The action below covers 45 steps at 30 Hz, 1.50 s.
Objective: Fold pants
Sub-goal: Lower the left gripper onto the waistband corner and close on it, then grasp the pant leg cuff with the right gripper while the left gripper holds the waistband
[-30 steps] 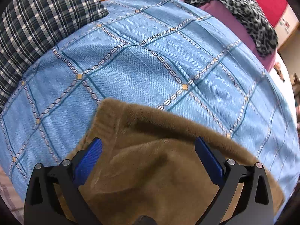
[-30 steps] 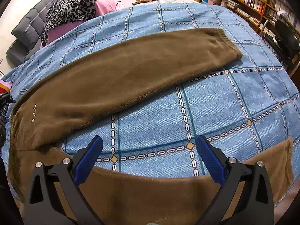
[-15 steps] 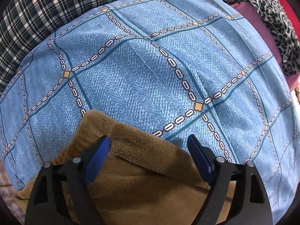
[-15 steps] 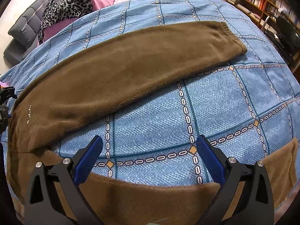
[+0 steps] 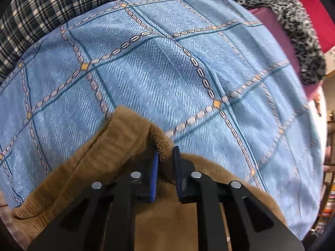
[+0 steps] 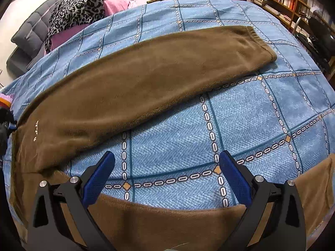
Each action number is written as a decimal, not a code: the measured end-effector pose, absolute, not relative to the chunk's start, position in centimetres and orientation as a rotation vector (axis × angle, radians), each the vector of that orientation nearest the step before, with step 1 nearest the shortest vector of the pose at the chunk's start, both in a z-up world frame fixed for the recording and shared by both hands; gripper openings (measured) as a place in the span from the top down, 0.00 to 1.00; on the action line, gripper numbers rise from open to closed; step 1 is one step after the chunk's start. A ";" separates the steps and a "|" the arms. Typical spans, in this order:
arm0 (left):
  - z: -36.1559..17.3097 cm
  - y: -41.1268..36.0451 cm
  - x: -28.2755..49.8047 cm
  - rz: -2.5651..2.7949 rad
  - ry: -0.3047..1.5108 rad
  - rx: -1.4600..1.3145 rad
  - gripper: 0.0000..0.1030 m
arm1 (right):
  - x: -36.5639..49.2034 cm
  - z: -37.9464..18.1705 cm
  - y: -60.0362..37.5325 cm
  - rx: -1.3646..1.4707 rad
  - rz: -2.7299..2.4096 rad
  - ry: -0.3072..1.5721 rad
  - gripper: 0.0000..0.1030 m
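My left gripper (image 5: 165,156) has just pinched shut on the waistband of the brown fleece pants (image 6: 146,79), bunching it at six o'clock on the blue checked bedspread (image 5: 167,62). My right gripper (image 6: 167,175) hangs spread, empty. Lift looks ready.

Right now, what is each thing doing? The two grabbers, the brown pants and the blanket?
left gripper: jaws have just been closing, now pinched shut on a bunched fold of the pants' edge.
right gripper: open, nothing between its pads, over the near leg.
brown pants: unfolded, legs spread apart, far leg lying flat.
blue blanket: spread out under the pants.
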<state>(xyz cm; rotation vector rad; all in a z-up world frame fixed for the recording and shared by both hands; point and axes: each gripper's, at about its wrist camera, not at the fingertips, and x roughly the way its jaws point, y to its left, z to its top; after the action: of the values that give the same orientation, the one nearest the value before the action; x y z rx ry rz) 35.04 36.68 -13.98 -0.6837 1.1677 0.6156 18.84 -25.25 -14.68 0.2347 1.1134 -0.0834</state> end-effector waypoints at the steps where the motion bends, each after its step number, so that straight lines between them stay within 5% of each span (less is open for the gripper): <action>1: -13.6 36.5 34.3 0.591 1.160 -0.687 0.91 | 18.9 -14.6 -25.5 0.240 -0.086 1.104 0.03; 28: -9.7 33.6 15.8 0.435 1.074 -0.635 0.99 | 31.7 -14.3 -41.3 0.519 -0.287 0.967 0.03; 41: -10.7 32.4 16.6 0.376 1.137 -0.705 0.98 | 41.3 -15.6 -46.7 0.642 -0.343 1.020 0.03; 44: -11.7 32.7 17.0 0.398 1.166 -0.738 0.89 | 42.9 -16.9 -48.1 0.685 -0.383 1.051 0.06; 45: -11.9 32.8 17.0 0.407 1.167 -0.748 0.67 | 43.5 -17.7 -48.9 0.716 -0.410 1.070 0.09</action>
<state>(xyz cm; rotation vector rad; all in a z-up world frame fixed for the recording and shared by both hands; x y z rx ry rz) 17.03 32.84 -11.85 -0.7480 1.1669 0.4068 43.46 -48.86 -17.70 0.7161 1.0701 -0.4103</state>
